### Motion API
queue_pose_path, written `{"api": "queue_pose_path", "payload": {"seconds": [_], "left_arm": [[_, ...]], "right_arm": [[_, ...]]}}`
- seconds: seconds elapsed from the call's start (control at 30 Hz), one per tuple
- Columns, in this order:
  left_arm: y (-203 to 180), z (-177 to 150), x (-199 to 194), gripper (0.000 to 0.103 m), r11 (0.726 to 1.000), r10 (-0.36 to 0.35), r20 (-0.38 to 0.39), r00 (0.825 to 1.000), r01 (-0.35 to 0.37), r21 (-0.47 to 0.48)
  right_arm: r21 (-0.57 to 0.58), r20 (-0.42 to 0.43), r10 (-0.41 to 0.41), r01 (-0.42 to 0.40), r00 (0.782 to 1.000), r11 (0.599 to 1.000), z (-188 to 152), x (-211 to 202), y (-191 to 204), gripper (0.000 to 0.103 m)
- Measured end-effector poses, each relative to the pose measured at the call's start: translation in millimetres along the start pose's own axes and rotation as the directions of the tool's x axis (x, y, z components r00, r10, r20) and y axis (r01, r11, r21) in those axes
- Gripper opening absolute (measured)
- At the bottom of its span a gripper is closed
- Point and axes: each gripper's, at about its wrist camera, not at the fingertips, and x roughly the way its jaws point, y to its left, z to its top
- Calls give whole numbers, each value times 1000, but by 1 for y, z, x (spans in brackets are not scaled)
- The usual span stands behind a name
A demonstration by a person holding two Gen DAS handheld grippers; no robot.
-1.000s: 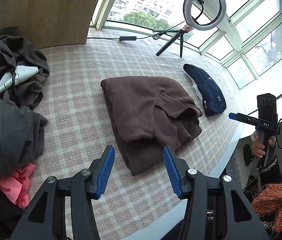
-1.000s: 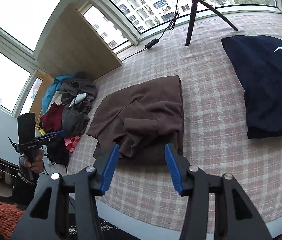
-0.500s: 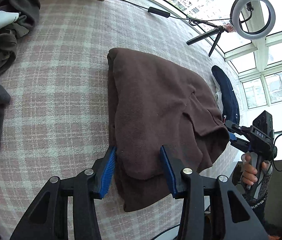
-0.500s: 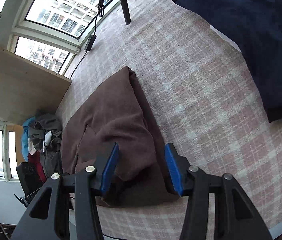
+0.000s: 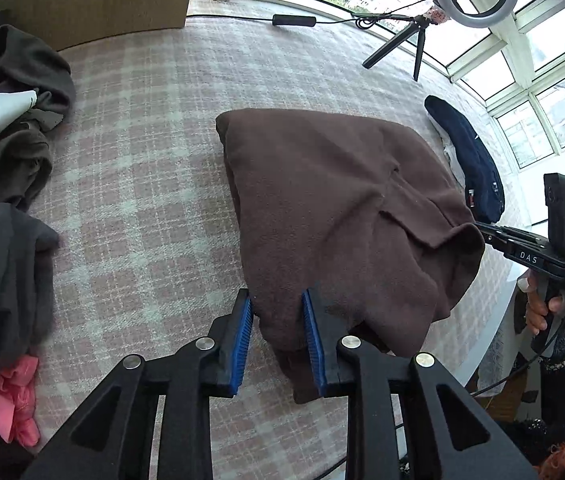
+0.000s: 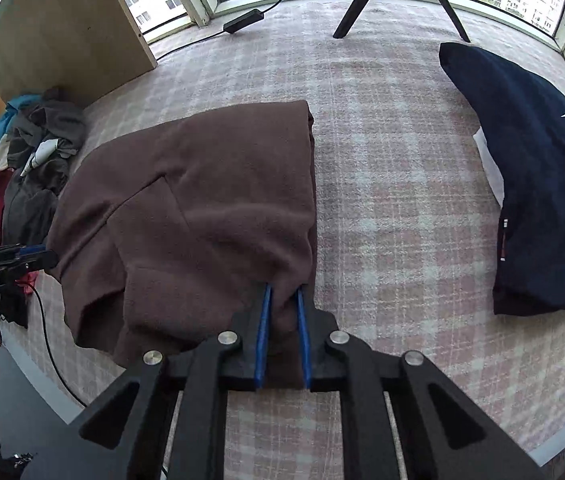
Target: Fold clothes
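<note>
I have both grippers on the near edge of the brown garment [image 5: 334, 200], which lies partly folded in the middle of the plaid surface [image 5: 142, 184]. The left gripper [image 5: 276, 320] has its blue pads narrowed around the near left corner, cloth bunched between them; I judge it a grip, though a little slack shows beside the pads. The right gripper [image 6: 282, 316] is pinched nearly closed on the near right corner, with a thick wad of fabric squeezed between its pads.

I take the step in hand to be carrying this near edge over to the far edge. To do it well I would first tighten the left grip until it matches the right, then raise both corners together and level, keeping the edge taut between them so the loose flap on top does not slide or bunch. I would travel straight away from me, lay the edge square on the far one, and let go only once the cloth rests flat. The folded navy garment [image 6: 530, 184] lies well apart on the right, the unfolded pile [image 5: 6, 152] on the left.
</note>
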Motion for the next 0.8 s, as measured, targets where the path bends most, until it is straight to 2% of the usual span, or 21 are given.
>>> {"api": "queue_pose_path", "payload": {"seconds": [0.03, 0.17, 0.2, 0.3, 0.33, 0.37, 0.47, 0.5, 0.57, 0.63, 0.8], "left_arm": [[0, -3, -1, 25, 1000, 12, 1, 1000, -12, 8], [-19, -12, -46, 24, 996, 54, 127, 990, -61, 58], [-32, -12, -54, 24, 995, 29, 144, 989, -42, 88], [-88, -6, -47, 24, 975, -88, 126, 988, 60, 214], [-107, -2, -39, 29, 962, -121, 111, 986, 90, 257], [-127, 1, -31, 28, 947, -154, 94, 984, 119, 299], [-170, 12, 4, 26, 907, -177, 30, 984, 152, 392], [-180, 14, 14, 26, 897, -163, 12, 987, 143, 417], [-192, 16, 30, 19, 878, -103, 9, 995, 86, 471], [-197, 20, 41, 9, 861, -71, 3, 997, 60, 506], [-199, 27, 52, 9, 822, -99, 1, 995, 81, 563]], "right_arm": [[-4, 12, -2, 2, 1000, 1000, -3, -3, -1, 14], [-11, 113, 18, -17, 993, 1000, -11, -43, -11, 24], [-19, 130, 18, -16, 991, 1000, -10, -51, -12, 24], [-51, 150, 32, -25, 988, 998, -1, -57, -12, 24], [-68, 147, 44, -35, 988, 997, 4, -54, -9, 24], [-81, 141, 61, -49, 988, 995, 9, -50, -6, 24], [-98, 89, 147, -138, 985, 986, 19, -36, 1, 23], [-103, 71, 171, -164, 983, 981, 22, -30, 1, 22], [-123, 45, 180, -173, 983, 977, 27, -20, 4, 10], [-135, 20, 189, -185, 982, 973, 31, -12, 5, 10], [-146, -34, 202, -204, 979, 968, 36, 2, 3, 10]]}}
